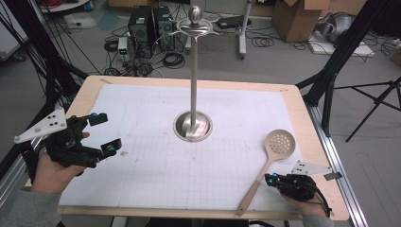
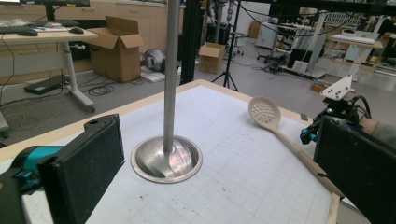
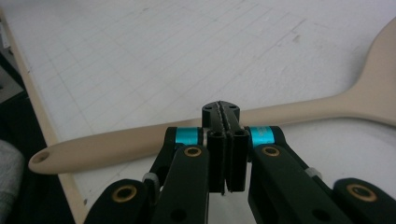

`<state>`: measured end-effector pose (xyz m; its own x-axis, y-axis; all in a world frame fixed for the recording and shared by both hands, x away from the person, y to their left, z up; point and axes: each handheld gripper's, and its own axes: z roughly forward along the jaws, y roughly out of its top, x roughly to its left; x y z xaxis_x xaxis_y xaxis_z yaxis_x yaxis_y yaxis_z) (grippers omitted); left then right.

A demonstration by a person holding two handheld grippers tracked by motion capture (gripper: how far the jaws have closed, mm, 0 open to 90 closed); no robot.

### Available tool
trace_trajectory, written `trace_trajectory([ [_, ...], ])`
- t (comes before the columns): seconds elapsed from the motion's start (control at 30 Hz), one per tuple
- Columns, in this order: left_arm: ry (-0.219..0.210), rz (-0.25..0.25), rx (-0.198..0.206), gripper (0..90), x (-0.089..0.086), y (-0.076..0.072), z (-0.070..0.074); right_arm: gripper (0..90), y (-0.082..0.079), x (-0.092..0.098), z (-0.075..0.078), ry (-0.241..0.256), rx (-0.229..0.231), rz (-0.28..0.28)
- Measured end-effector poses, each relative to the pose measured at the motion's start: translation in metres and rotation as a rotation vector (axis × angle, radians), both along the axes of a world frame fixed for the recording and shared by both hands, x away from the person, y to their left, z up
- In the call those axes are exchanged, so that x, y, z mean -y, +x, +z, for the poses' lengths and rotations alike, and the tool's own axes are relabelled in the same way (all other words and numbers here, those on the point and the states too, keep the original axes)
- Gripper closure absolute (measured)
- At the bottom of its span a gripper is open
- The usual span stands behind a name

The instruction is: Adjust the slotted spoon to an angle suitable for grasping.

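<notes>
My left hand-held gripper (image 1: pixel 105 134) sits at the left edge of the tabletop (image 1: pixel 85 97), jaws spread wide, nothing between them, touching nothing. In its own view the two black pads (image 2: pixel 88 168) frame the scene with a big gap. Grey three-cornered plate on top, cable not clear.

Middle: steel stand (image 1: pixel 193 71), a tall upright pole on a round dished base, standing on the white grid sheet (image 1: pixel 156 165). High view shows its knob and ring top; the left gripper view cuts the pole off at the frame top, but shows base reflections better.

Right: beige slotted spoon (image 1: pixel 269 158) lies flat on the sheet, perforated bowl far, handle running near and left, its end reaching the near tabletop edge. My right hand-held gripper (image 1: pixel 269 178) is low, just right of the handle, jaws pressed together, empty. Its own view shows the closed tips (image 3: pixel 221 112) in front of the handle (image 3: pixel 140 142); cannot tell if they touch it. It also shows the hang hole at the handle end.

No readable writing or brand anywhere.
</notes>
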<state>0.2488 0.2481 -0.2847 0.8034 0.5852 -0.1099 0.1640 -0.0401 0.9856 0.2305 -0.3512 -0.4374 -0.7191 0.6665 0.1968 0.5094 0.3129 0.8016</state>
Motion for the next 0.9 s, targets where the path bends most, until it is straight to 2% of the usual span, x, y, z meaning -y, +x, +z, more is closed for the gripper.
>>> trace_trajectory([
  [0.23, 0.002, 0.006, -0.005, 2.1, -0.001, 0.001, -0.001, 89.6, -0.004, -0.002, -0.005, 0.014, -0.025, 0.071],
  [0.37, 0.012, 0.001, -0.009, 2.1, 0.002, 0.002, -0.002, 89.6, -0.001, -0.01, -0.008, -0.013, -0.039, 0.104],
  [0.7, 0.023, 0.002, -0.016, 2.1, 0.003, 0.003, -0.005, 89.6, 0.004, -0.017, -0.008, -0.016, -0.032, 0.117],
  [0.9, 0.031, 0.004, -0.021, 2.1, 0.002, 0.001, -0.006, 89.5, 0.01, -0.025, -0.008, -0.014, -0.042, 0.121],
])
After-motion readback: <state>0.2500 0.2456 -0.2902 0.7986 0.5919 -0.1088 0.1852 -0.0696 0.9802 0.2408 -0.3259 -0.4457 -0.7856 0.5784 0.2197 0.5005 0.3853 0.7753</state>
